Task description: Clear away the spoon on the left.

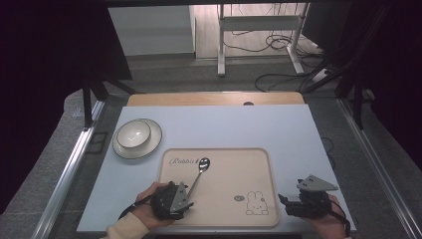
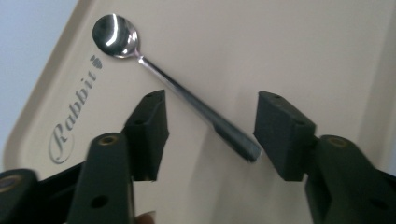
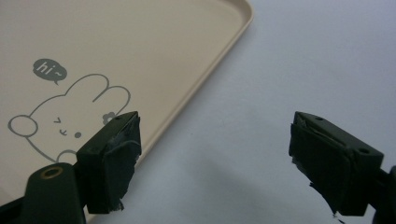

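Spoon (image 2: 173, 88) lies flat on the beige tray (image 1: 224, 199), bowl near the "Rabbit" lettering, handle end between your left gripper's (image 2: 210, 135) wide-apart jaws, neither of which touches it. Your right gripper (image 3: 212, 158) hovers just off the tray's right edge above the white table (image 3: 303, 56), jaws wide and holding nothing. Bowl (image 1: 133, 134) sits on a plate (image 1: 154, 144) at far left.
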### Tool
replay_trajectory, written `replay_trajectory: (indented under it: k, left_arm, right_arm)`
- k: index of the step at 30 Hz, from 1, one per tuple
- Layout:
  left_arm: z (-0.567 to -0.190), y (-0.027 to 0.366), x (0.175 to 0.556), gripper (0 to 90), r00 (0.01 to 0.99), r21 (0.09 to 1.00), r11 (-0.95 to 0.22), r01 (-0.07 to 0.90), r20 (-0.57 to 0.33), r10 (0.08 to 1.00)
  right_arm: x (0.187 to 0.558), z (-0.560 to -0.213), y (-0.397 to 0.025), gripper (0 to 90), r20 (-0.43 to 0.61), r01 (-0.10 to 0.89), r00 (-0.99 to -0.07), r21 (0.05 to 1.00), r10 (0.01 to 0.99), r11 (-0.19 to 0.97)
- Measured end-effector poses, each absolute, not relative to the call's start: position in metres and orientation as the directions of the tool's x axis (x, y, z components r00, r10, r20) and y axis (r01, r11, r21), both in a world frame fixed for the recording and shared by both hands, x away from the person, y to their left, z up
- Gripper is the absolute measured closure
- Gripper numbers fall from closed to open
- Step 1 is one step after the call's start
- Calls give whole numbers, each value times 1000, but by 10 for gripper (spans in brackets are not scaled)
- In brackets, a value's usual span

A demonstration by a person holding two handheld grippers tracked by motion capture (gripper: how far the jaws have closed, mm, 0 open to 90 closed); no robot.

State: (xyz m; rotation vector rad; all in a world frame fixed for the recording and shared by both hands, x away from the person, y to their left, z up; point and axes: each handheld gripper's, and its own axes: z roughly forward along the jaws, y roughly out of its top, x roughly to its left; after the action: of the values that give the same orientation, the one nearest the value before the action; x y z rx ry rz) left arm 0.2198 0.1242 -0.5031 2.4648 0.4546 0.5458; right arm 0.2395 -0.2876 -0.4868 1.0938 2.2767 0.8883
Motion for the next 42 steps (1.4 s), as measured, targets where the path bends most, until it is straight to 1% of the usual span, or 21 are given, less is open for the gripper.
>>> replay_trajectory:
  k: [2,4,8,12,15,17,21,30,37,42]
  left_arm:
    - [-502,128,222,370,872,608,-764,218,230,432]
    - [-502,130,225,324,874,612,-753,241,201,442]
    - [-501,134,227,292,863,628,-734,260,189,468]
    - [-500,135,227,277,852,632,-730,259,206,481]
    - [-497,138,228,258,839,652,-709,269,204,505]
    - [-494,141,229,252,826,673,-685,278,197,529]
    - [-488,148,231,245,790,730,-607,313,155,594]
    - [-479,177,230,246,689,788,-456,414,57,723]
    - [-479,193,230,247,636,800,-406,442,40,771]
    - [-478,204,228,248,593,807,-379,453,44,804]
  right_arm:
    - [240,-487,-288,169,-124,510,-576,718,808,474]
    - [240,-487,-288,169,-125,510,-576,718,808,474]
    - [239,-486,-288,169,-125,509,-575,719,809,473]
    - [240,-486,-288,170,-125,510,-574,718,809,473]
    - [240,-487,-289,169,-123,508,-574,722,810,470]
    - [240,-486,-289,169,-119,509,-572,725,812,464]
    - [242,-487,-290,169,-111,509,-571,729,813,457]
    - [246,-485,-284,169,-110,489,-596,736,795,468]
    - [246,-484,-287,169,-109,488,-587,743,802,458]
    - [248,-484,-289,169,-99,492,-581,748,808,446]
